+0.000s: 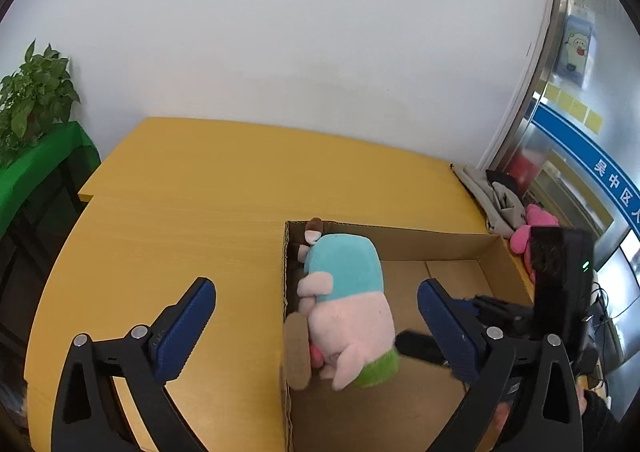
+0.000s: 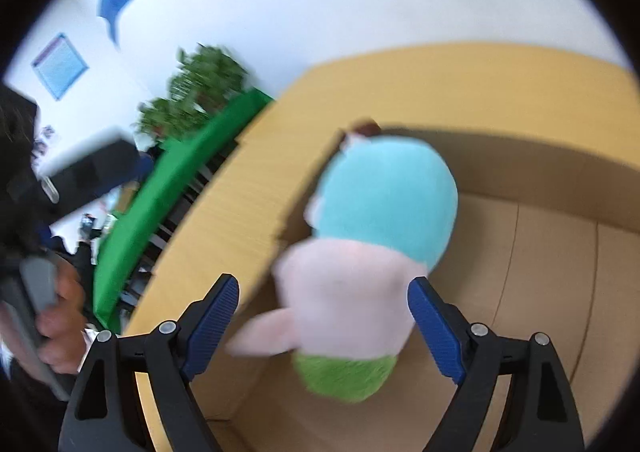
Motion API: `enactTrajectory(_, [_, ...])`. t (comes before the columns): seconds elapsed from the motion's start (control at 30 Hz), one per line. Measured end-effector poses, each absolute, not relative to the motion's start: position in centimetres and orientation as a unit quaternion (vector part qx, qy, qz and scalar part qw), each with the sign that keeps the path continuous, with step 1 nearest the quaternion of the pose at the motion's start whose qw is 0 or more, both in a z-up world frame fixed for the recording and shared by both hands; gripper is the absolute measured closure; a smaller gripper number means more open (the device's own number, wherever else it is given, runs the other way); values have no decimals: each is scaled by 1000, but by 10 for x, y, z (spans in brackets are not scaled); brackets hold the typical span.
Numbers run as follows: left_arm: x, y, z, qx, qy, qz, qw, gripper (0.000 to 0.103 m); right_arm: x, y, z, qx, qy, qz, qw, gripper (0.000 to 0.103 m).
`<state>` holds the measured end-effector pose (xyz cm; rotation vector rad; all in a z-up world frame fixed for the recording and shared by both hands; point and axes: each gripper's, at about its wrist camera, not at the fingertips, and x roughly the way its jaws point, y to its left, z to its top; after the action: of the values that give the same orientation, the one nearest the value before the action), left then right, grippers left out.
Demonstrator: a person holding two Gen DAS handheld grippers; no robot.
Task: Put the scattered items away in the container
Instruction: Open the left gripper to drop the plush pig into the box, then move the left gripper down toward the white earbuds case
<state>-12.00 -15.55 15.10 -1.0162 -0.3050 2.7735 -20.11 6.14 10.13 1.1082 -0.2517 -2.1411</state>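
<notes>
In the left wrist view, a potted plant [image 1: 34,92] stands at the far left edge on a green cloth [image 1: 44,168]. The yellow table [image 1: 168,212] fills the middle of the frame. The left gripper [image 1: 316,332] is at the bottom with its jaws wide apart and nothing between the blue pads [image 1: 184,332]; the left pad is over the bare table and the right pad is over the box. The cardboard box [image 1: 448,242] sits in the lower right part of the frame, open at the top. Inside it, against the left wall, lies the plush toy [image 1: 348,304], with a turquoise upper part, a pale pink body and a green end. A brown plush piece [image 1: 298,348] is pressed between this toy and the wall. At the right of the box the right gripper [image 1: 460,316] shows partly as dark parts; from this view I cannot tell how its jaws stand. Behind the box, at the right edge, a pink plush [image 1: 534,230] lies on the table beside a grey cloth bag [image 1: 492,196].

In the right wrist view, which is blurred, a hand [image 2: 60,324] holds a grey handle at the lower left. The right gripper's jaws are wide, and the same plush toy [image 2: 360,248] lies between and just beyond them, in the box [image 2: 552,252]; whether the pads touch it I cannot tell
</notes>
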Motion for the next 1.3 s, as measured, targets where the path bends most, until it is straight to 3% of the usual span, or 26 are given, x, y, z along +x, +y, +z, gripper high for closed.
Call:
enactTrajectory(0.2, [-48, -144, 130, -328, -120, 931, 104, 0, -120, 57, 176, 364, -115, -867, 320, 1])
enactTrajectory(0.37, [-26, -98, 87, -357, -107, 918, 133, 0, -35, 85, 169, 356, -120, -884, 279, 1])
enactTrajectory(0.67, [-11, -55, 32, -404, -108, 897, 141, 0, -4, 210, 71, 374, -75, -913, 147, 1])
enactTrajectory(0.83, [0, -44, 29, -403, -79, 904, 121, 1, -27, 236, 19, 405, -17, -909, 100, 1])
enactTrajectory(0.93, [8, -36, 28, -405, -55, 905, 120, 1, -32, 245, -1, 419, -29, -902, 101, 1])
enactTrajectory(1.07, [15, -27, 33, -402, -21, 910, 96, 1, -24, 244, 3, 406, -11, -908, 97, 1])
enactTrajectory(1.3, [39, -31, 62, -355, -58, 929, 91, 1, 14, 247, 36, 385, -42, -913, 126, 1])
